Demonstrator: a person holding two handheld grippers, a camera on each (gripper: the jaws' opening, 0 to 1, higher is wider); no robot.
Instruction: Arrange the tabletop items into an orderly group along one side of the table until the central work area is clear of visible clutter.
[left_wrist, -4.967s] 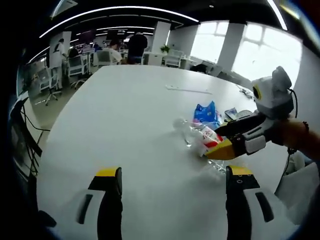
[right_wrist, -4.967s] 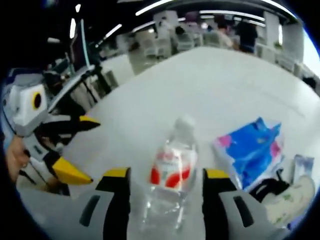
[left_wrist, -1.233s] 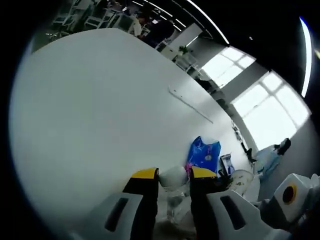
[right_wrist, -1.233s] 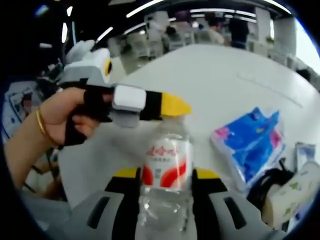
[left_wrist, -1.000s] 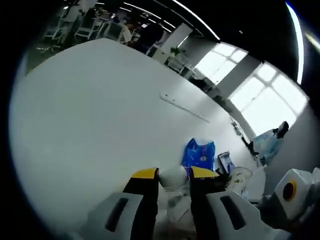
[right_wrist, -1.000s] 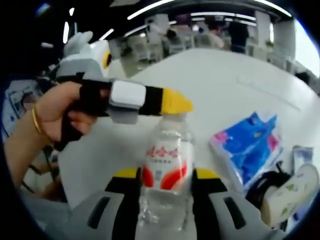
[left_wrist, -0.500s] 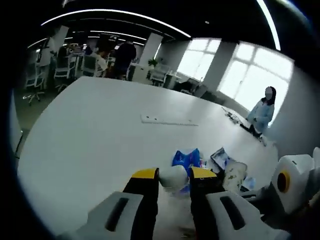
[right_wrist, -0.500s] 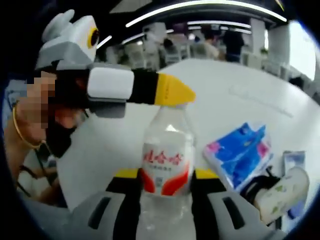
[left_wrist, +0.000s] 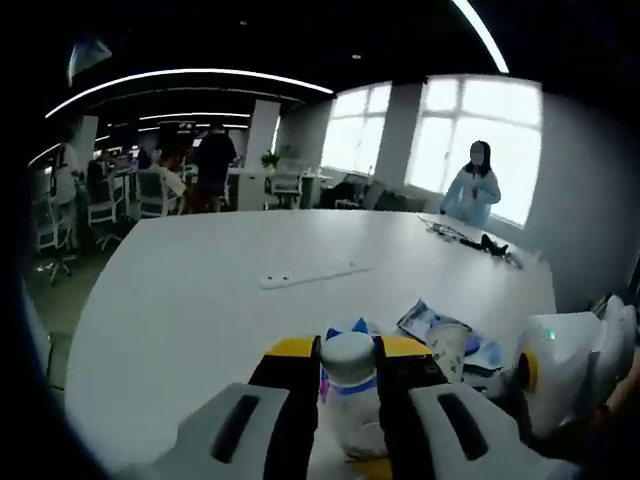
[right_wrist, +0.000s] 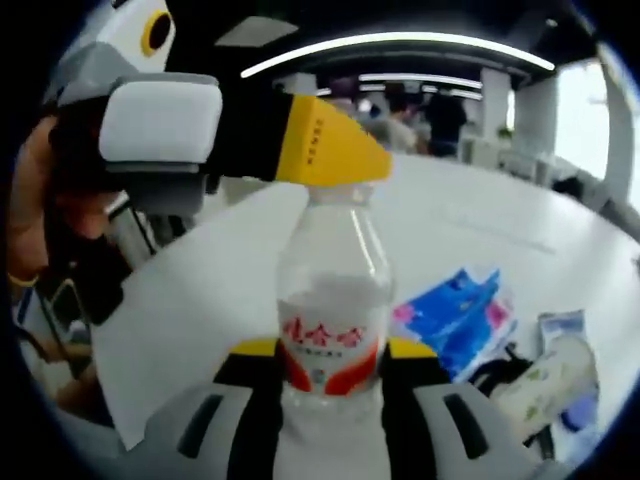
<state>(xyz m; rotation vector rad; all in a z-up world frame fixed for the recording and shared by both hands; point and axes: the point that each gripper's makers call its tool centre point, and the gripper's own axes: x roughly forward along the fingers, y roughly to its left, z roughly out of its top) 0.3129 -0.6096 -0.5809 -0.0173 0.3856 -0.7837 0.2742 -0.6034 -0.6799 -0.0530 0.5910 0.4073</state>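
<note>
A clear water bottle (right_wrist: 331, 300) with a red and white label stands up between the jaws of my right gripper (right_wrist: 332, 352), which is shut on its body. My left gripper (right_wrist: 325, 150) comes in from the left, a hand behind it, and its yellow tips pinch the top of the bottle. In the left gripper view my left gripper (left_wrist: 348, 350) is shut on the bottle's white cap (left_wrist: 348, 353). The right gripper's pale body (left_wrist: 560, 370) sits low at the right.
On the white table (left_wrist: 200, 290) beyond the bottle lie a blue tissue pack (right_wrist: 455, 315), a small printed packet (left_wrist: 440, 325), a patterned paper cup (right_wrist: 545, 390) and a black cable (right_wrist: 495, 375). A white strip (left_wrist: 305, 275) lies further out. A person (left_wrist: 478, 185) stands at the far side.
Five seconds ago both grippers were open and the bottle lay on the table. Now the right holds its body and the left its cap. Over the last second both views tilted up with the bottle.
</note>
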